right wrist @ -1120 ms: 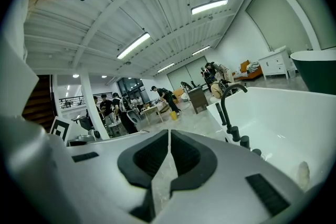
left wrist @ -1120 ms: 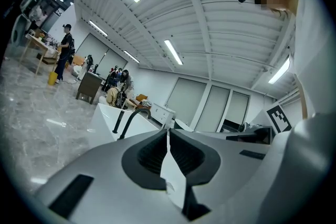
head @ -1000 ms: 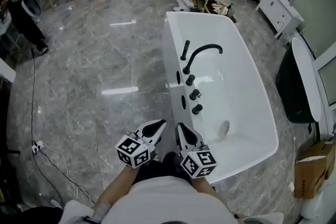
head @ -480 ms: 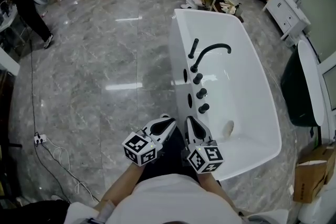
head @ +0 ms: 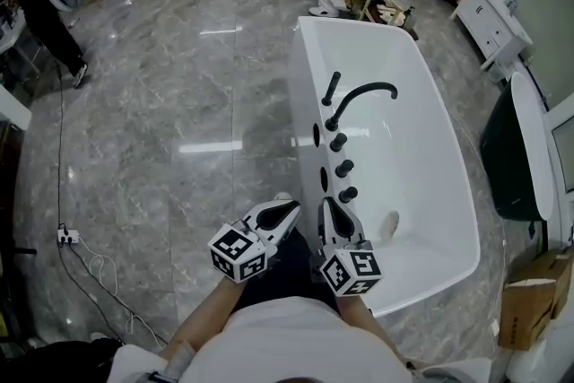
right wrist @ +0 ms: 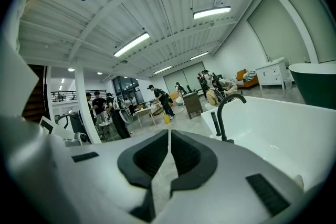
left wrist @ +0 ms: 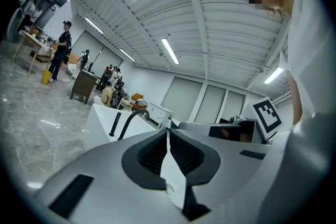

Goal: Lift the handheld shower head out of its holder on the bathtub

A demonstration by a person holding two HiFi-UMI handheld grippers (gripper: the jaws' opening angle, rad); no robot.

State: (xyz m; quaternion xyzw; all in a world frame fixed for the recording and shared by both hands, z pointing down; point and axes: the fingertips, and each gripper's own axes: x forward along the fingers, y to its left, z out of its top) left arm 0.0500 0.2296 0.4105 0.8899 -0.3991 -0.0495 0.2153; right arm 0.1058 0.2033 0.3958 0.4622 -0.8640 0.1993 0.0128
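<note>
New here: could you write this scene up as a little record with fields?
Place: white bathtub on a grey stone floor
Shower head: black, standing upright on the tub's rim, beside the curved spout
Left gripper: shut, empty, far from the shower head
Right gripper: shut, empty, by the tub's near end
Progress: shower head untouched

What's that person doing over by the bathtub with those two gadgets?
A person stands at the near end of a white bathtub, one hand-held gripper in each hand. The left hand-held gripper and the right hand-held gripper are both shut and empty, held short of the fittings. The black shower head stands upright in its holder on the rim, beyond the spout and three knobs, untouched.
</note>
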